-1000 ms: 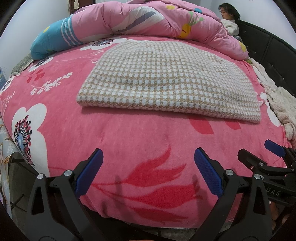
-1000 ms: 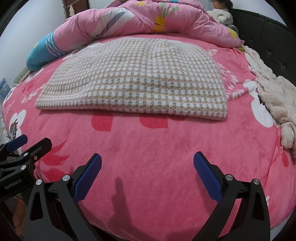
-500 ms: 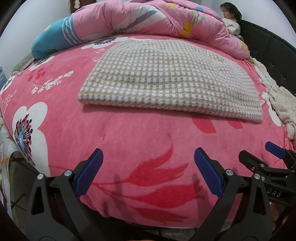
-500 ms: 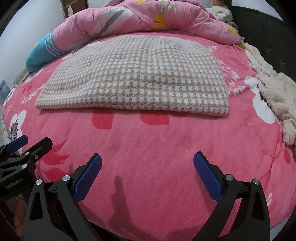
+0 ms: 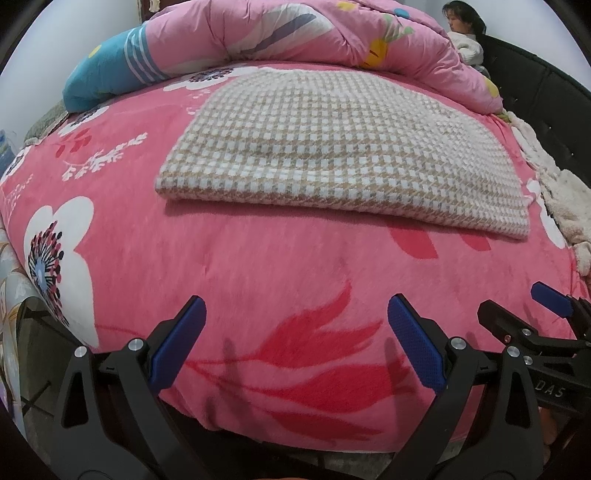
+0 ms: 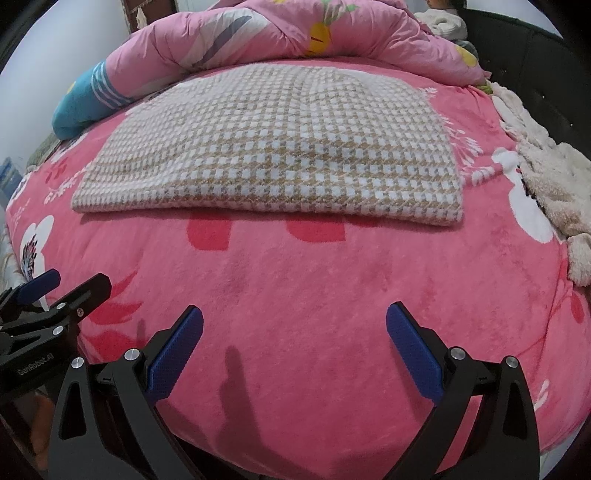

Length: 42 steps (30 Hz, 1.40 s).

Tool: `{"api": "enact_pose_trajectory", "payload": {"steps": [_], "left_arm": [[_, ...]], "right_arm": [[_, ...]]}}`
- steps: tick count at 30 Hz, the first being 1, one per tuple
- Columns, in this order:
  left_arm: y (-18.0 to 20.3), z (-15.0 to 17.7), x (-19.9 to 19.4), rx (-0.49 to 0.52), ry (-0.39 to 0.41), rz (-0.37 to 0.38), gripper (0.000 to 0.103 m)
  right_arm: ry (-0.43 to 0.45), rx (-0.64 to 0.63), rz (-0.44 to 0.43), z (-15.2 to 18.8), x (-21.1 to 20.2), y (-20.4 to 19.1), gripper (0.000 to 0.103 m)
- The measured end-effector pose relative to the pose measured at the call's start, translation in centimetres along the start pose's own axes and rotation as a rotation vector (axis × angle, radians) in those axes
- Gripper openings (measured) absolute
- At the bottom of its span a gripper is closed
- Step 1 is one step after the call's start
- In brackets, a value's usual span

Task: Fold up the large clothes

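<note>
A folded beige-and-white houndstooth cloth (image 5: pixel 332 147) (image 6: pixel 280 151) lies flat on the pink flowered bedspread (image 5: pixel 258 266) (image 6: pixel 314 280), with its thick folded edge facing me. My left gripper (image 5: pixel 295 314) hangs open above the bed's near edge, well short of the cloth, nothing between its blue pads (image 5: pixel 415 347). My right gripper (image 6: pixel 294 323) is likewise open and empty, also short of the cloth. Each gripper shows in the other's view: the right one (image 5: pixel 517 310) at the left view's right edge, the left one (image 6: pixel 70 282) at the right view's left edge.
A bunched pink quilt (image 5: pixel 295 33) (image 6: pixel 277 33) lies along the far side of the bed. A cream fleece blanket (image 5: pixel 554 192) (image 6: pixel 546 177) is heaped at the right edge. A dark headboard (image 5: pixel 546 92) stands at the right, with a person (image 5: pixel 463 33) sitting by it.
Both views have crept slightly closer to the cloth. The grippers stay open and the cloth has not moved.
</note>
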State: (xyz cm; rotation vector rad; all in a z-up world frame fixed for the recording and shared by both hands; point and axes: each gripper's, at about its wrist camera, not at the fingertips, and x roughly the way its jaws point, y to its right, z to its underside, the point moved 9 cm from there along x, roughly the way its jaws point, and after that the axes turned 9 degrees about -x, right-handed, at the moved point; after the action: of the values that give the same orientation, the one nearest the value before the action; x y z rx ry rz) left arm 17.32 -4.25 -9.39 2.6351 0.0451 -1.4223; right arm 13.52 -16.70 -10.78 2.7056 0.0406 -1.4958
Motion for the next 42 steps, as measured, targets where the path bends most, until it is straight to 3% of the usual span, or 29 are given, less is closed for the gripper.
{"api": "enact_pose_trajectory", "payload": {"steps": [42], "left_arm": [[-0.11, -0.27, -0.23, 0.006, 0.006, -0.010, 0.096]], "right_arm": [[0.013, 0.004, 0.004, -0.55, -0.37, 0.29, 0.097]]}}
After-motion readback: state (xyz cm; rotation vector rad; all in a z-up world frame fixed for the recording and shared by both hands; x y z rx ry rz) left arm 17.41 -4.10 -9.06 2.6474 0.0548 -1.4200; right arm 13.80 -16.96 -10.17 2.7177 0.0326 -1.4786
